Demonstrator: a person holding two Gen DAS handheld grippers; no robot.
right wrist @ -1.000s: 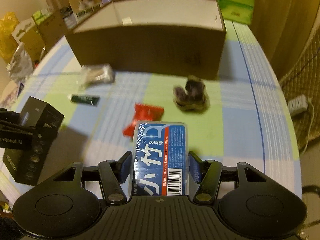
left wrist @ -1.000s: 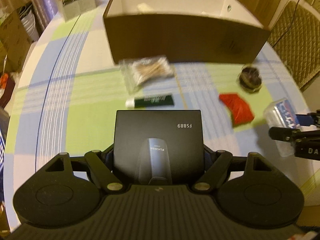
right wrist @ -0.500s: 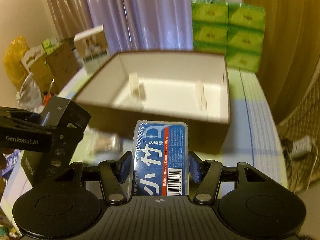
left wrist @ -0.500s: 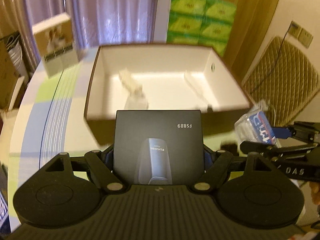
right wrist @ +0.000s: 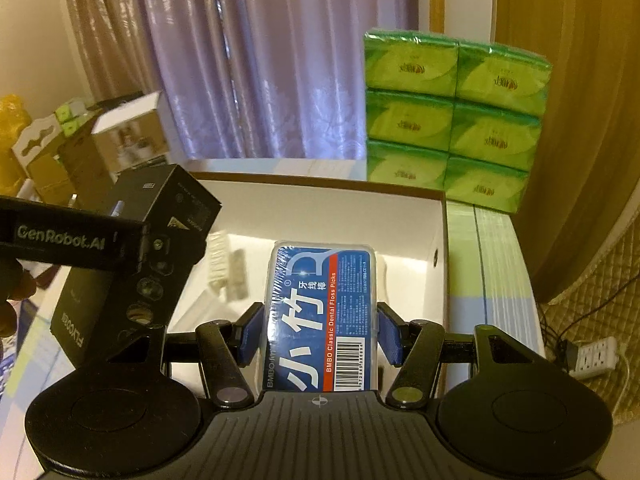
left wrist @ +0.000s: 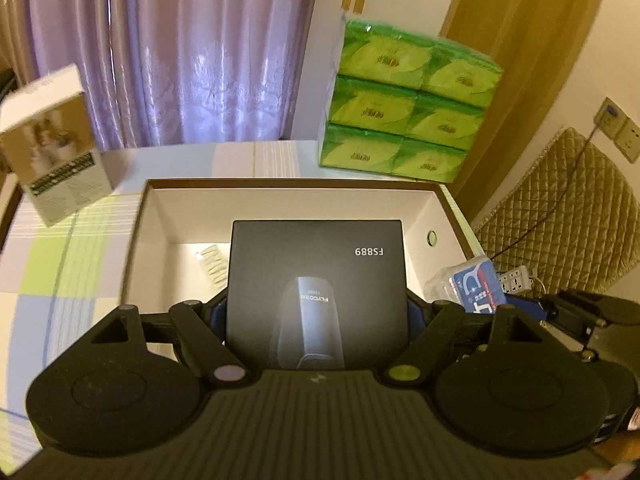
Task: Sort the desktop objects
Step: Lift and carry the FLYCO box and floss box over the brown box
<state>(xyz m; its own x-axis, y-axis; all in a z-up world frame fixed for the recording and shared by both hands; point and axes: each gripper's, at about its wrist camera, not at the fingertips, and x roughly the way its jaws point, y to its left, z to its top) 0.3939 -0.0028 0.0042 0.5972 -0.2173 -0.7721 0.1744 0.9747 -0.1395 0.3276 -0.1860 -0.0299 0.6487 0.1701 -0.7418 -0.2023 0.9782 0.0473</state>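
Midway: left gripper clamped on black box, right gripper clamped on floss pack, both hovering over open carton at 12 o'clock. Still to release.

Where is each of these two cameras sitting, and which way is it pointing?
Left wrist: sits on the left gripper, looks along its fingers past the black box it clamps into the open cardboard box; the right gripper shows at right.
Right wrist: sits on the right gripper, looks past its floss pick pack into that box; the left gripper and fingertips of a hand show at left.
Shared: cardboard box, green tissue packs, purple curtain.
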